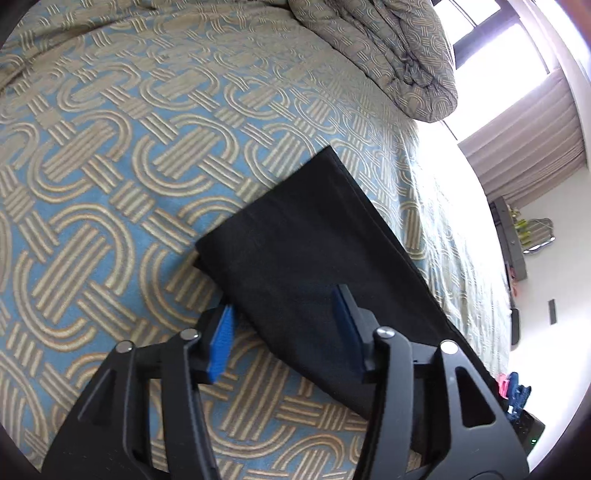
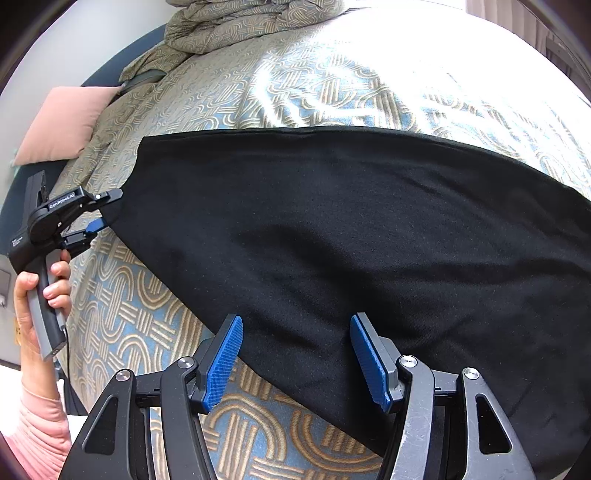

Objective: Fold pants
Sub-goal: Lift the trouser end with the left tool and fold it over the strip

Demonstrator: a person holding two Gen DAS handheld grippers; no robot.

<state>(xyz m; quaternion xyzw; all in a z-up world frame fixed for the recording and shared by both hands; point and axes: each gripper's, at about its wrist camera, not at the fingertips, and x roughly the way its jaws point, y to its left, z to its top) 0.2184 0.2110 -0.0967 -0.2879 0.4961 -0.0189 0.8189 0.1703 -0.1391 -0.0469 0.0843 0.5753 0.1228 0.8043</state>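
Observation:
Black pants (image 2: 332, 221) lie flat across the patterned bedspread (image 2: 122, 317) as one long band. In the left wrist view their squared end (image 1: 295, 240) points away from me. My left gripper (image 1: 284, 332) hovers open over that end; its left pad is over the bedspread beside the edge and its right pad over the cloth. From the right wrist view the left gripper (image 2: 101, 212) is at the pants' left end, jaws apart around the corner, held by a hand (image 2: 40, 295). My right gripper (image 2: 295, 365) stands open over the pants' near edge, gripping nothing.
A bunched duvet (image 2: 236, 26) in the same pattern lies at the far end of the bed. A pink pillow (image 2: 62, 122) sits at the far left. Curtains (image 1: 528, 158) and a bright window are to the right of the bed, with small items on the floor (image 1: 513, 391).

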